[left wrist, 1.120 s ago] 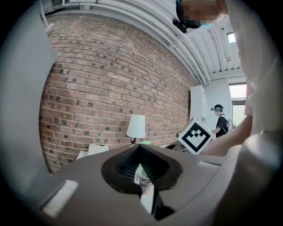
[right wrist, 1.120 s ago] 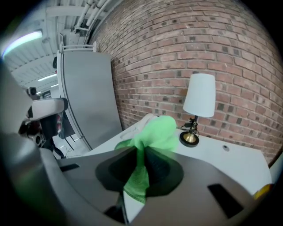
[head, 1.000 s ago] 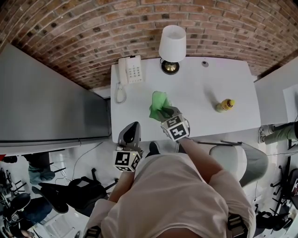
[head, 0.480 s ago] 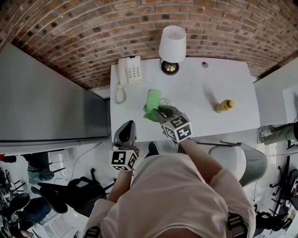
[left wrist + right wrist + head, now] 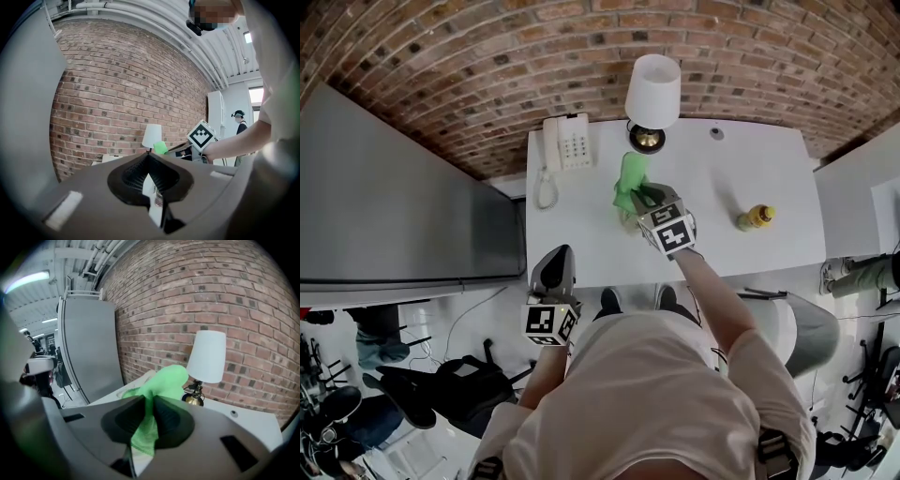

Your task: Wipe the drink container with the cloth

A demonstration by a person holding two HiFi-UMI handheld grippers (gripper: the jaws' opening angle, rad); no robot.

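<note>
The left gripper (image 5: 561, 255) hangs off the tabletop's (image 5: 712, 178) near-left corner, jaws closed on nothing, well apart from everything it might steady; a phone (image 5: 568, 142) sits at the far left. The right gripper (image 5: 640, 193) has its jaws clamped on a bunched green cloth (image 5: 629, 174), lifted just beside the lamp (image 5: 652, 90). A careless swing from here could brush the shade or base and rock it. The cloth is pinched by one fold only and may slip out under rubbing. The bottle (image 5: 755, 217), the only container, stands alone to the right, near the front edge; it is yellow with its cap on, apparently holding yellow drink, level unclear. With nothing holding it, a one-sided wipe would likely tip it or push it off the edge.
</note>
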